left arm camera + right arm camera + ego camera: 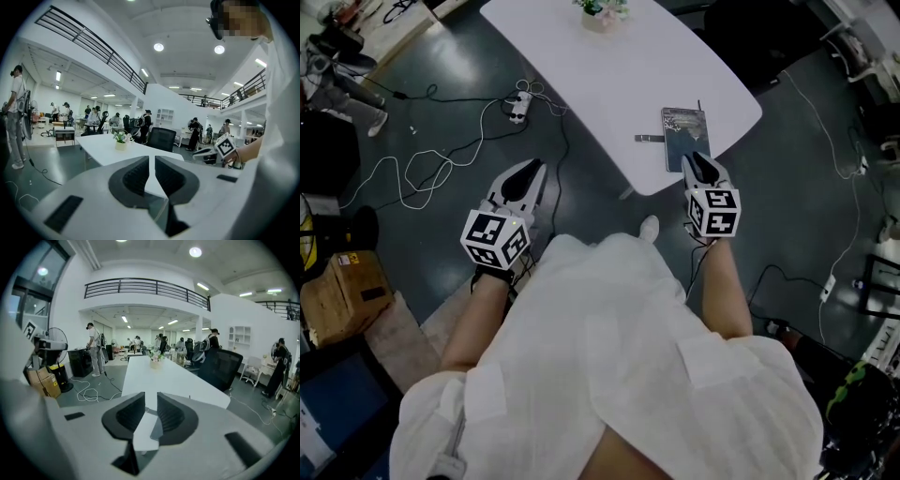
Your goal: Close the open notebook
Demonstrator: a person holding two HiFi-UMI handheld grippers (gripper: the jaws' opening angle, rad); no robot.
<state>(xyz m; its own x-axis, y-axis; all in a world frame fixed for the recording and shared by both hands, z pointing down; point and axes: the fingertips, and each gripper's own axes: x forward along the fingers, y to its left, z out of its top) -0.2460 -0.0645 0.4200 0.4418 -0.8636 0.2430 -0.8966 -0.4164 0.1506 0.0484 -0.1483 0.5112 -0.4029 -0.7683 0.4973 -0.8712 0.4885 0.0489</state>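
The notebook lies flat, cover up, near the near right edge of the table. The right gripper hovers at the notebook's near end, its jaws a little apart with nothing between them. Well to the left, the left gripper hangs over the floor, its jaws barely apart and empty.

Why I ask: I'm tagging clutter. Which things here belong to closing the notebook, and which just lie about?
Job: notebook on the white table; right tool; left tool.
Lying about: flower pot; power strip; cardboard box.
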